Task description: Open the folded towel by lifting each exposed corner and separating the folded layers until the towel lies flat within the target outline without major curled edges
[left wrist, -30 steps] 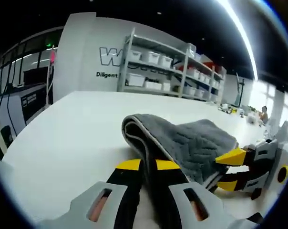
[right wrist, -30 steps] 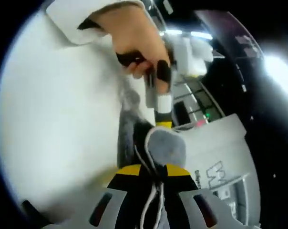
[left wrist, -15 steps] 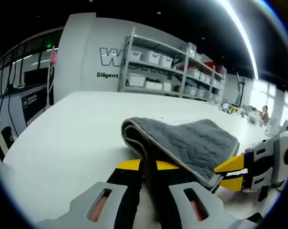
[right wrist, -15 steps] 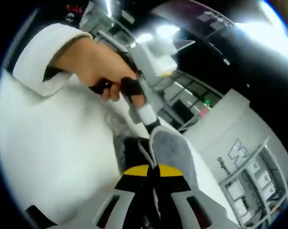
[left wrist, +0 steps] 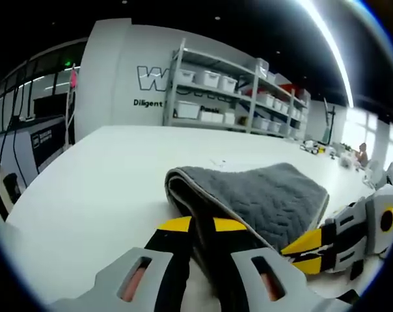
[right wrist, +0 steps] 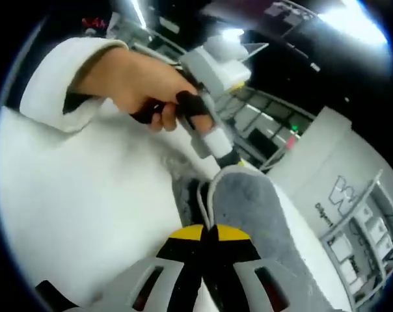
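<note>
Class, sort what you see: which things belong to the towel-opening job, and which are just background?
Job: grey towel, left gripper, right gripper, white table.
Background: shelving rack with bins, wall lettering, ceiling light strip.

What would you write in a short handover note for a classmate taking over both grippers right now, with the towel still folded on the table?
Left gripper: shut on the towel at its near folded edge.
Right gripper: shut on the towel's edge at another spot, seen at the towel's right side in the left gripper view.
Towel: grey, folded over in layers, on the white table, pinched by both grippers.
Done: both grips taken on the towel.
Left: pull the layers apart, spread it flat, smooth curled edges. No target outline can be made out here.
</note>
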`<state>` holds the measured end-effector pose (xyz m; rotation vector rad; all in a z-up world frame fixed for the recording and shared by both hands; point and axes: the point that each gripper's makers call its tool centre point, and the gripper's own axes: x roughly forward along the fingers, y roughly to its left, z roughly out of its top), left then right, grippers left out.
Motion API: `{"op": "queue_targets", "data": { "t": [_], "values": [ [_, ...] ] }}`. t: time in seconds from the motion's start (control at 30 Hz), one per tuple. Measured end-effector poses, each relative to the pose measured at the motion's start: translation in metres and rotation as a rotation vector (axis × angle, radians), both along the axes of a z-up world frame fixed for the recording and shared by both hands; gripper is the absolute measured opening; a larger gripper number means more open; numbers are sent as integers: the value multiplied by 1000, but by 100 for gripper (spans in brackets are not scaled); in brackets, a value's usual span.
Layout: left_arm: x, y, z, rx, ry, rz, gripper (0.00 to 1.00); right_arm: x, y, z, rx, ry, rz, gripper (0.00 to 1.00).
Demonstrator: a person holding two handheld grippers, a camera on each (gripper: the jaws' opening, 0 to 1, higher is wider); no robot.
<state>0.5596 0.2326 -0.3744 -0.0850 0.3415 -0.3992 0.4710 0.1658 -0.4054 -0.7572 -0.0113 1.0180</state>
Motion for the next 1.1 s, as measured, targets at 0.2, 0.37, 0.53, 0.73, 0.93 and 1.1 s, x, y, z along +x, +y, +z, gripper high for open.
{"op": "queue_targets", "data": {
  "t": [0.2, 0.37, 0.53, 0.73, 0.93, 1.1],
  "values": [
    [0, 9, 7, -10, -32, 43, 14, 4, 1, 2, 201, 295, -51, 0],
    [0, 9, 39, -67, -160, 57, 21, -3, 0, 1, 180, 253, -11, 3],
    [-13, -12, 77, 20, -341, -13, 24, -8, 0, 7, 177, 247, -8, 9],
    [-35, -59, 83, 21, -380, -216, 22, 6, -24, 22, 175, 178, -20, 14],
    [-45, -87, 64, 106, -348, -324, 20, 6, -56, 35, 213, 146, -18, 15],
    [-49, -97, 53, 122, -313, -372, 23, 8, -83, 31, 173, 111, -27, 15]
  ]
}}
